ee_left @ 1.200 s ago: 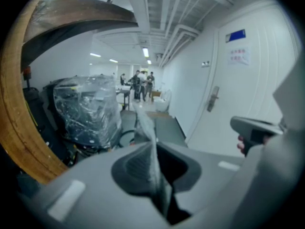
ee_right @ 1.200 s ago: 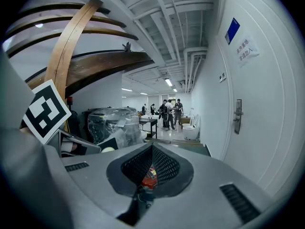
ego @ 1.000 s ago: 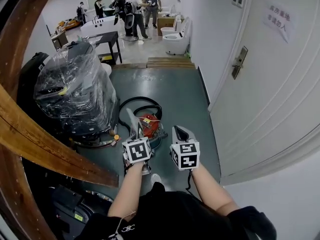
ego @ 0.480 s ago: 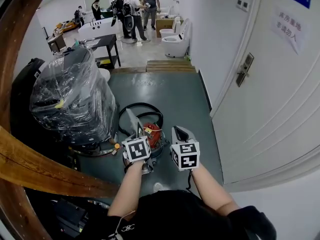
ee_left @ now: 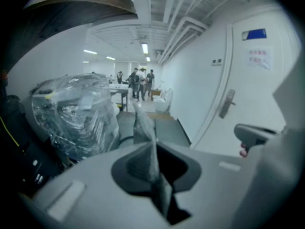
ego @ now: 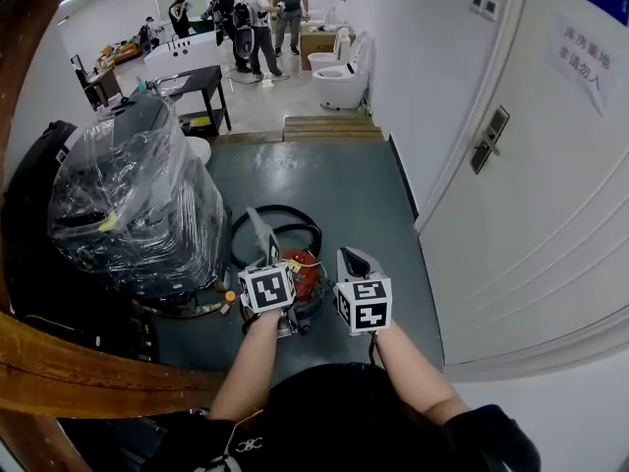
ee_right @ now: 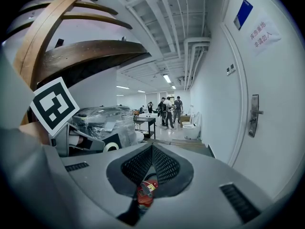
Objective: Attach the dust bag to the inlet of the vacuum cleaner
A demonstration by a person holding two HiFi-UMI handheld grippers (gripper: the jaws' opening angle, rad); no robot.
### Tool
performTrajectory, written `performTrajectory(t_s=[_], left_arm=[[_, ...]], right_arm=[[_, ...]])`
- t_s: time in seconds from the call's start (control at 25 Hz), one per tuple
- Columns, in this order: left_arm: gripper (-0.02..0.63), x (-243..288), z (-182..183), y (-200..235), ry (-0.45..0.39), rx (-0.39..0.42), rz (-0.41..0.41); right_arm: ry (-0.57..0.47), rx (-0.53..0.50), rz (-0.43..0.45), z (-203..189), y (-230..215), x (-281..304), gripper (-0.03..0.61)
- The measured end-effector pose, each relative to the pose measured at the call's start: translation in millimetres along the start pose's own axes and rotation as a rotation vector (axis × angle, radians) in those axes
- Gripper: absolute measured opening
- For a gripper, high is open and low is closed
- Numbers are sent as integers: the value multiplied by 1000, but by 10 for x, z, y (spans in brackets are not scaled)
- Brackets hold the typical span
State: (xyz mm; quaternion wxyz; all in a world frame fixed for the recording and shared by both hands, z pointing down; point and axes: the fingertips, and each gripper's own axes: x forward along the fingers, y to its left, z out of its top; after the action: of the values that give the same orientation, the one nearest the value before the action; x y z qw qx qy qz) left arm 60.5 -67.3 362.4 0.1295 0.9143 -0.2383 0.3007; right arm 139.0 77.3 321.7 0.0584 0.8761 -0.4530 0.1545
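Note:
A red vacuum cleaner (ego: 304,275) lies on the grey-green floor with its black hose (ego: 281,214) looped behind it. My left gripper (ego: 269,262) is held over the vacuum's left side and is shut on a grey dust bag (ego: 259,230), which stands up from the jaws. In the left gripper view the dust bag (ee_left: 144,128) rises as a limp grey strip out of the left gripper (ee_left: 153,149). My right gripper (ego: 353,257) is beside it on the right, shut and holding nothing. Below the closed pads of the right gripper (ee_right: 152,150) the red vacuum cleaner (ee_right: 146,192) shows.
A large machine wrapped in clear plastic (ego: 133,200) stands just left of the vacuum. A white door (ego: 536,195) and wall close off the right side. Curved wooden beams (ego: 69,367) are at the near left. Far off are a wooden step (ego: 332,126), a black table (ego: 201,79), toilets (ego: 341,79) and several people (ego: 251,8).
Both grippers have moved forward together with the person. The vacuum cleaner now lies closer, right under the gripper tips. The dust bag stays in the left gripper.

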Motion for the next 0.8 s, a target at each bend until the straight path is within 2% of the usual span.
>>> performTrajectory(t_s=[0.2,0.48,0.64,0.8], left_arm=[[29,150,22,34,18,1,-18],[29,285,-192,180,70,-51,-6],[29,323,-329,395,94,-92,39],[29,427,-395,686,105,-174,125]], right_arm=[[22,-5,1,-15,9,184,-5],[61,-27,25,-141,63,398,-5],[98,-28,81,-232,166,672,-5],[115,-93,180,-265,270,980,-5]])
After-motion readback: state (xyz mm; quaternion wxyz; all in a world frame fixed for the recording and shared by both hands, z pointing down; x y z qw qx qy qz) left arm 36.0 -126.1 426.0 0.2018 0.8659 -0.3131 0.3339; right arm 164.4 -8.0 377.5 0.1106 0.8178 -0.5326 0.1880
